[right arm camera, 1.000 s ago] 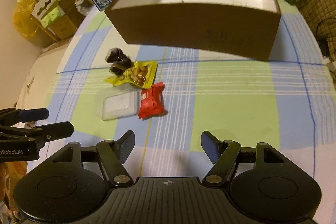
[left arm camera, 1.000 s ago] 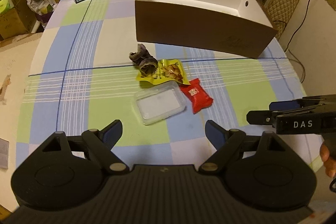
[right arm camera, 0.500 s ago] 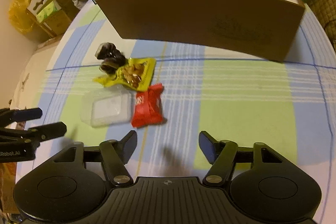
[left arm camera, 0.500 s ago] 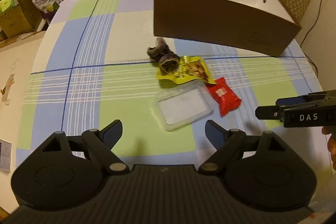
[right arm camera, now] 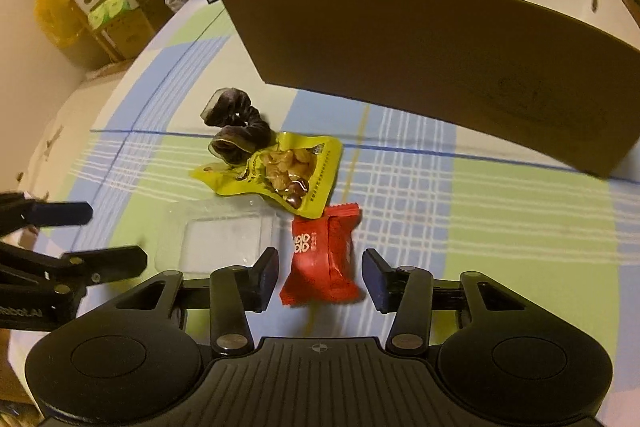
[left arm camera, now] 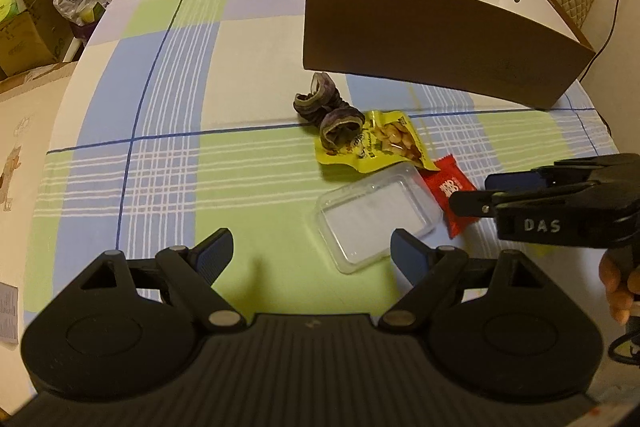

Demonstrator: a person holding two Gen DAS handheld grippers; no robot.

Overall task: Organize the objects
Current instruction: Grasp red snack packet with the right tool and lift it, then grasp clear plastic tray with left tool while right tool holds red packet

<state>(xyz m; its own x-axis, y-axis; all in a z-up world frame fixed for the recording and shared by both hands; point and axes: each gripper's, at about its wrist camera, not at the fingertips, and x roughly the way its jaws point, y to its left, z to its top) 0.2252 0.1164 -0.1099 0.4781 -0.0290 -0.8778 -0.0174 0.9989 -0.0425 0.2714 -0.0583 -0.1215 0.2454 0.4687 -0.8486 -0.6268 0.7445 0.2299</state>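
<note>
Red foil is what sits between my right claw [right arm camera: 320, 279] now: the red candy packet [right arm camera: 322, 263] lies flat on the checked tabletop [right arm camera: 500, 227], framed by both pads, which a second ago stood wider and farther back from it. Those jaws have just been closing, yet a sliver of cloth shows on each side of the wrapper, so nothing is pinched so far. My left claw [left arm camera: 312, 253] has come lower too and hangs spread wide over the near edge of the clear plastic tray [left arm camera: 376, 217], touching nothing. Just beyond lie the yellow nut pouch [right arm camera: 280, 171] and the dark scrunchie [right arm camera: 234, 131], overlapping at one corner. On the far side stands the brown box [right arm camera: 440, 67], its mouth open, which I judge to be where the packet belongs once I have it gripped.
</note>
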